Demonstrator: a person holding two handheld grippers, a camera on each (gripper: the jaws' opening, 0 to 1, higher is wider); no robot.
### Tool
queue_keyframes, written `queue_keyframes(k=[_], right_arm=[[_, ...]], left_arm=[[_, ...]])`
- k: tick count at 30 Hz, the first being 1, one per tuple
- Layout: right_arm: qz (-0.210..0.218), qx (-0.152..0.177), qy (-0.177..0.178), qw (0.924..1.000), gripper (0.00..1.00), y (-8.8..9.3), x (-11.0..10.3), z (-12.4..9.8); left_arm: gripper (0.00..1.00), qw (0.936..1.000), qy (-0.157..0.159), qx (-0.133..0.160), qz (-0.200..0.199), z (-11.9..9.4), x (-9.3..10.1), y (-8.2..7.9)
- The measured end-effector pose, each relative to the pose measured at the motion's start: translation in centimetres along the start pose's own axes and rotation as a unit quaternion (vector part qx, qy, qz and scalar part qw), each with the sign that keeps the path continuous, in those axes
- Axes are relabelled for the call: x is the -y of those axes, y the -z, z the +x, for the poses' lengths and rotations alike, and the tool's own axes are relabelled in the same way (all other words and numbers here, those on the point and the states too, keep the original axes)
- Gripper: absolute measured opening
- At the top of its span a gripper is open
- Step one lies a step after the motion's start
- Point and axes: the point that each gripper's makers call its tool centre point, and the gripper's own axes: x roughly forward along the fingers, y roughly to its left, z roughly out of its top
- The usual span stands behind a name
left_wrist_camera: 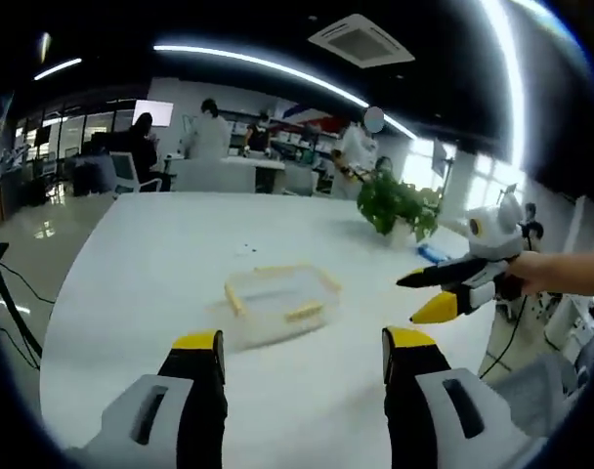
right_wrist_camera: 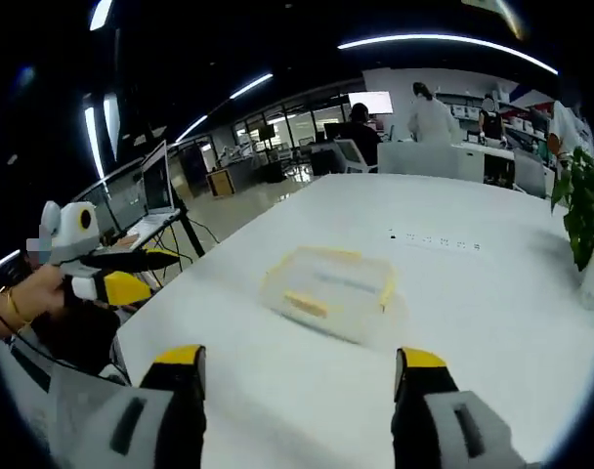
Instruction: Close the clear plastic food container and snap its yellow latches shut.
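Left gripper view shows the clear food container (left_wrist_camera: pixel 280 302) sitting on the big white table (left_wrist_camera: pixel 141 283), out in front of the left gripper (left_wrist_camera: pixel 302 354). It has yellow latches (left_wrist_camera: pixel 305 312) along its sides. The left gripper's two jaws are spread wide apart and hold nothing. The right gripper (left_wrist_camera: pixel 429 293) comes in from the right, held in a hand (left_wrist_camera: pixel 536 272), near the container but not touching it. Its jaws are apart too. A green plant (left_wrist_camera: pixel 400 203) stands farther back on the table. People (left_wrist_camera: pixel 211 132) are at desks behind.
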Motion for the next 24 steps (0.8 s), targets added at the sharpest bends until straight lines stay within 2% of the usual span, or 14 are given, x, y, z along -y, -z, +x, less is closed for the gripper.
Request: queue_keyframes(k=[6,12,17,24], right_arm=[[0.012,-0.003,0.003,0.9999,0.79,3.2,-1.2,-1.7],[0.016,-0.009,0.01,0.9998,0.78,6.0,-2.2,-3.4],[0.017,-0.011,0.014,0.9997,0.78,7.4,-2.3,-5.1],[0.021,-0.01,0.022,0.9995,0.77,8.2,-2.4,-6.8]], left_arm=[[0.66,0.9999,0.001,-0.009,-0.004,-1.6,0.8,2.3],[0.68,0.9999,0.006,0.002,0.013,-3.3,2.2,2.8],[0.7,0.9996,0.002,0.003,0.029,-4.9,2.6,3.5],[0.73,0.9996,-0.004,-0.002,0.029,-5.7,2.6,4.7]])
